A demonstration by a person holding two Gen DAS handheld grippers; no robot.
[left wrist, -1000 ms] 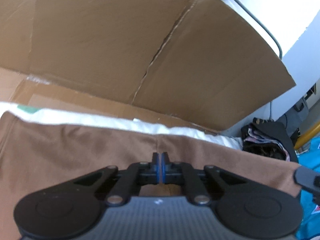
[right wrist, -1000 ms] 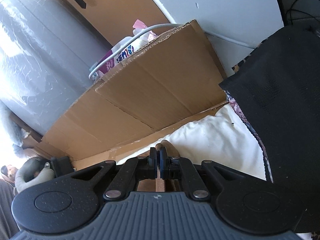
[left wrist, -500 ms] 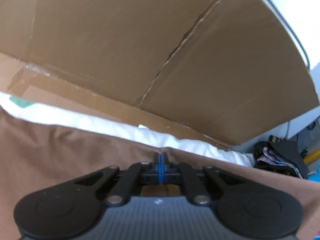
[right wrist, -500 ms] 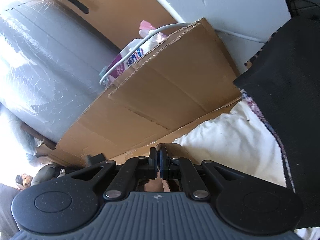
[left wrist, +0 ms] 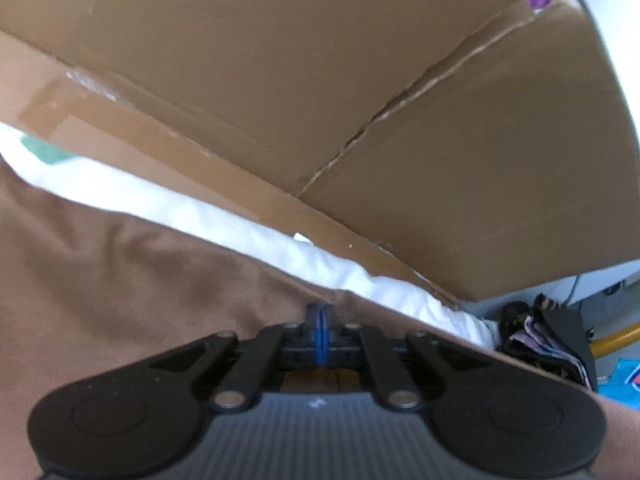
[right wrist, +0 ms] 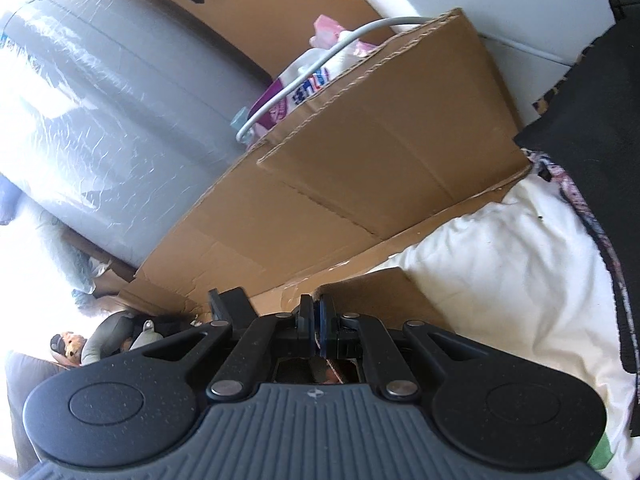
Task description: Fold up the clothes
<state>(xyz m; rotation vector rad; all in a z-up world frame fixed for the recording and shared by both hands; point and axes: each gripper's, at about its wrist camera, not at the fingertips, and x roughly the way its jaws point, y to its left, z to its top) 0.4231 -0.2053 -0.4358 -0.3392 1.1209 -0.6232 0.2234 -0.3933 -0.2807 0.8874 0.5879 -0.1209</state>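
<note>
A brown garment (left wrist: 132, 280) stretches across the lower left wrist view, its upper edge running diagonally over a white sheet (left wrist: 256, 236). My left gripper (left wrist: 319, 312) is shut on that upper edge. In the right wrist view a corner of the same brown garment (right wrist: 384, 292) lies over the white sheet (right wrist: 500, 264), and my right gripper (right wrist: 316, 312) is shut on it at that corner. The part of the cloth below each gripper body is hidden.
A large cardboard box (left wrist: 320, 80) stands just behind the sheet, also shown in the right wrist view as the cardboard box (right wrist: 380, 168). A black cloth (right wrist: 600, 120) lies at the right, a dark clothes pile (left wrist: 544, 340) at the far end, and a grey wrapped roll (right wrist: 100, 120) stands behind.
Both grippers moved sideways with the brown garment still held. In the left wrist view the box has come closer and the cloth edge now slants; the right view swung slightly, showing more white sheet.
</note>
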